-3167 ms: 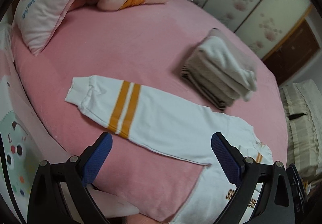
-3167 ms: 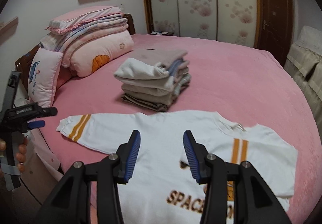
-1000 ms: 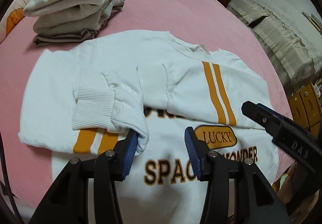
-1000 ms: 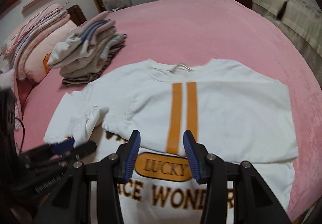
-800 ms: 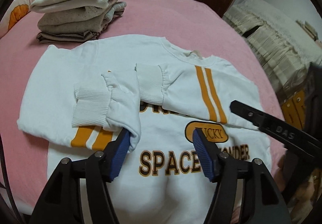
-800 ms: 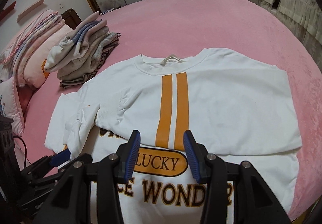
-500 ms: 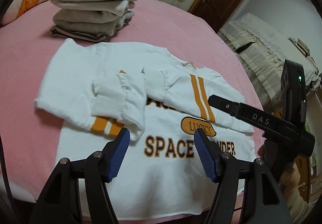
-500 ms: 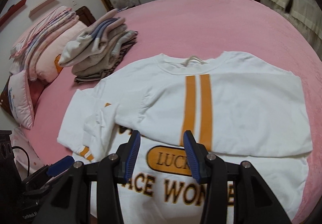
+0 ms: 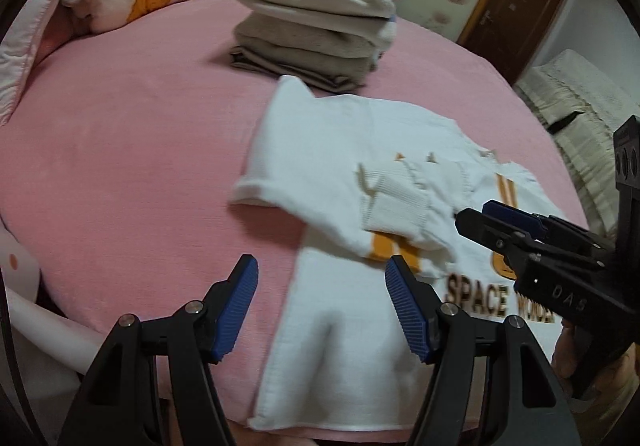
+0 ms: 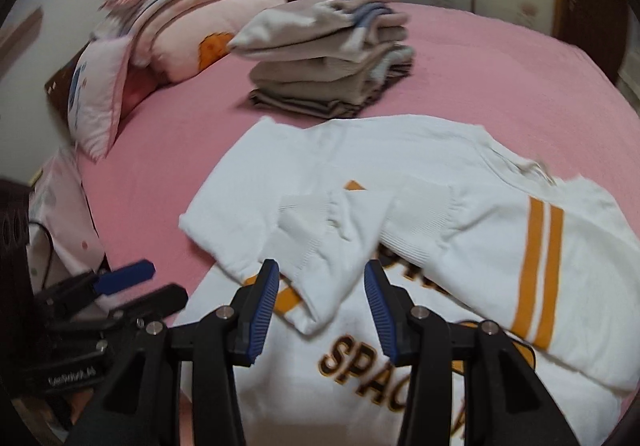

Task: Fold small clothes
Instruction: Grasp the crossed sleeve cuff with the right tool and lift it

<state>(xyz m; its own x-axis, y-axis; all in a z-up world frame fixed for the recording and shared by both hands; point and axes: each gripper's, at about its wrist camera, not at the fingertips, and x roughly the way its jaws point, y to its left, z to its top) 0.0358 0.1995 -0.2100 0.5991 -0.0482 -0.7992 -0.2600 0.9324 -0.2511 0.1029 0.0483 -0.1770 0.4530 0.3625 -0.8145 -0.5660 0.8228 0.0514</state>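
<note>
White sweatshirt (image 10: 420, 181), frame centre, on pink bed (image 10: 500, 65): both sleeves folded across chest; body unfolded. Left gripper (image 9: 322, 304), right gripper (image 10: 322, 306): fingers apart, empty. Folded stack (image 10: 332, 69) behind.

A pink-covered bed (image 9: 120, 149) carries a white sweatshirt (image 9: 332, 149) with both sleeves folded across its front, a stack of folded clothes (image 9: 316, 33) just beyond it, and pillows (image 10: 100, 93) near the headboard.
</note>
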